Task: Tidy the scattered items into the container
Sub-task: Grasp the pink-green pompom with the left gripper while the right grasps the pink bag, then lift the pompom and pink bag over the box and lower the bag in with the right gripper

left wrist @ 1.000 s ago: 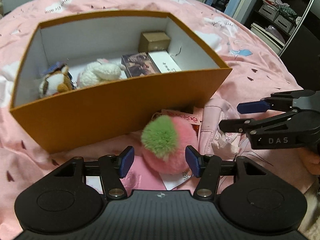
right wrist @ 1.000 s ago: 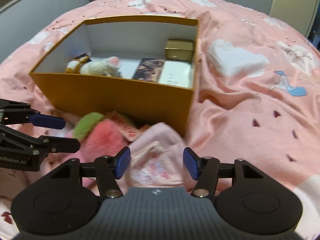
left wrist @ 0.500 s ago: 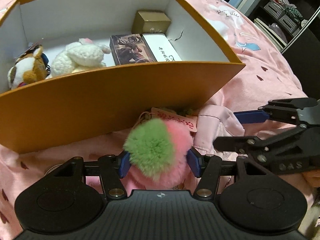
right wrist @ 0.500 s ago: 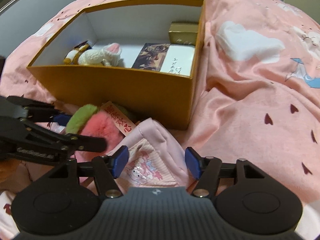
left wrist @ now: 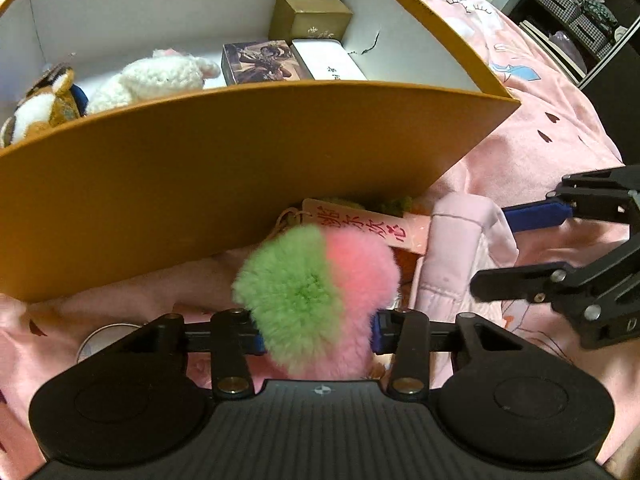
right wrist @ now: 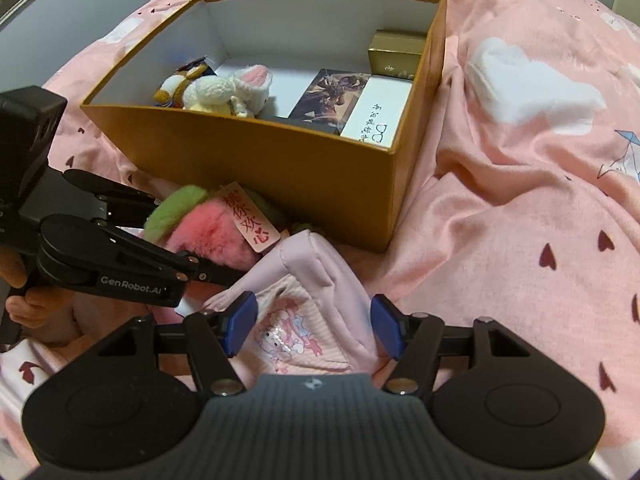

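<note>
Trouble, if it comes, comes from the fluff: our left tongs (left wrist: pixel 318 330) have just been closing and now pinch the pink-and-green pompom (left wrist: pixel 316 300) between their blue pads, just in front of the orange box (left wrist: pixel 224 168) on the pink bedspread (right wrist: pixel 520 208). We are squeezing soft fur, so we judge the hold shallow, and the ball may slide out as we lift it over the box's near wall. A pink tag (left wrist: pixel 360 226) with red writing lies against the pompom, touching the foot of that wall; whether it is tied on we cannot tell, but a cord there may snag on the rim.

Beside the pompom, our right tongs (right wrist: pixel 316 330) stand spread around the pink pouch (right wrist: pixel 312 304), pads either side and not pressing. Here we see a second risk: the two tongs sit very near each other in front of the box, so closing and lifting together may make them knock. The pouch is limp, so a grip on one fold may let it sag against the wall.

Inside the box, the white plush (right wrist: pixel 232 94), a smaller plush and three small boxes already lie, with free floor between them.
</note>
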Available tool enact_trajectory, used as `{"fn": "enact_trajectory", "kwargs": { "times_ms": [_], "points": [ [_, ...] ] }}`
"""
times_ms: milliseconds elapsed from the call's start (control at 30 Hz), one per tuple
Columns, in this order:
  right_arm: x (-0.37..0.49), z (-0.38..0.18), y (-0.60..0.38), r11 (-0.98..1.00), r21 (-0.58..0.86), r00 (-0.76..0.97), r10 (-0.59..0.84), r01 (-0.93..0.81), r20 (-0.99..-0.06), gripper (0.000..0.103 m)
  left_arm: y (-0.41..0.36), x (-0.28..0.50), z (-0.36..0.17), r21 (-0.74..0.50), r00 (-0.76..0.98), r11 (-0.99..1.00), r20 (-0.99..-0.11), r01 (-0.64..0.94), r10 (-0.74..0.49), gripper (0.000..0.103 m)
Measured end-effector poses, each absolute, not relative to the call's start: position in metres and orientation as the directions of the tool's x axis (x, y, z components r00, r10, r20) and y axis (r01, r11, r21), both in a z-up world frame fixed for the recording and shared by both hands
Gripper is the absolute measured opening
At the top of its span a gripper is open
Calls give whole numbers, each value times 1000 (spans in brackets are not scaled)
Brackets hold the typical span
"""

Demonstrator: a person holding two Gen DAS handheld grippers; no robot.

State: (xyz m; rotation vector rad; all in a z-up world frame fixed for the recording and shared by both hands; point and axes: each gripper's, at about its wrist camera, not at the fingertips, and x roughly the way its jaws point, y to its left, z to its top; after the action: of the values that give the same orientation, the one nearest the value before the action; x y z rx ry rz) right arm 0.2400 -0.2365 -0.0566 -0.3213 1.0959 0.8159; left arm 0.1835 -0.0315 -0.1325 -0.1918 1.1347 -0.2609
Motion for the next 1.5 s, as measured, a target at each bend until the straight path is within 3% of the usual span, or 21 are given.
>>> {"fn": "enact_trajectory", "kwargs": {
  "times_ms": [300,433,700,1233,1500],
  "points": [
    [235,-46,-238,648,74,248,391,-758,-886,62,-17,164,-105,-239,469,965,-844,108,-262,49],
    [235,-59,-236,653,17,268,334,-757,-904,45,-15,156,-95,-221,498,970,-832,105,-244,49],
    [221,-53,-236,632,-22,313,352,-774,-882,17,-15,137,-77,-198,556,972,-797,126,-234,49],
    [175,45,-217,457,-245,467,473,-855,-747,15,2,99,-26,-122,680,986,-714,112,-165,49],
    [194,91,-199,479,-322,557,511,-817,-655,15,23,103,0,-79,736,995,-670,61,-99,49]
  ]
}}
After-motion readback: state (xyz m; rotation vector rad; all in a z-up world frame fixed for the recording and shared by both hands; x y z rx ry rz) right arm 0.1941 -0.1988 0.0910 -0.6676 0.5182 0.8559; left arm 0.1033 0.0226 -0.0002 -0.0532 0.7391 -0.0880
